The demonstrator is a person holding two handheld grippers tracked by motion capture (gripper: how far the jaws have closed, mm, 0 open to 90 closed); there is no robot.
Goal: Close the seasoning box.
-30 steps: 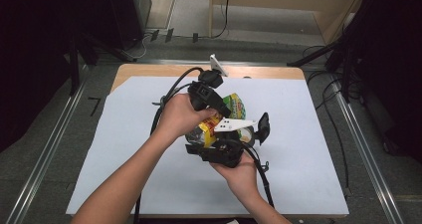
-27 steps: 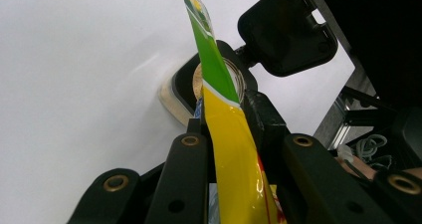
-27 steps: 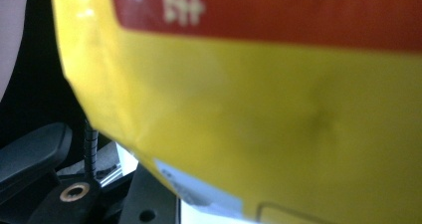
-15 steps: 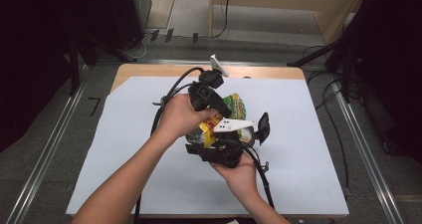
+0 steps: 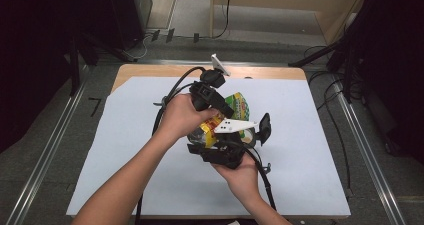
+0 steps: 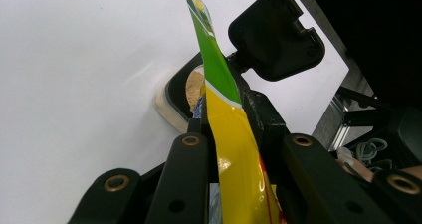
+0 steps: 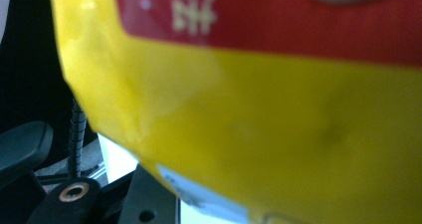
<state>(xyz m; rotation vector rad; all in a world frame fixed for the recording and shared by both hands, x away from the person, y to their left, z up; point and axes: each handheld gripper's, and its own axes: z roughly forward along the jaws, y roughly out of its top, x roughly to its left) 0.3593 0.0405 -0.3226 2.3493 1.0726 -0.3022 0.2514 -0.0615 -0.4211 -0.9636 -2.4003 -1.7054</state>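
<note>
Both grippers, left gripper and right gripper, clamped on snack bag (yellow-green); mid-tear, judging; next: pull apart steadily.

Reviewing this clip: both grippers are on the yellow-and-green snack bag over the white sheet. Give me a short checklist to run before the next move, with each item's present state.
1. Left gripper shut on the snack bag, edge between its jaws: ok.
2. Right gripper gripping the bag: cannot tell; its own view is blocked by the bag.
3. Bag raised off the white sheet: ok.
4. Bag opened: cannot tell.
5. Round container below the bag, with crumbly contents: ok.
6. Cables free of the bag: ok.
</note>
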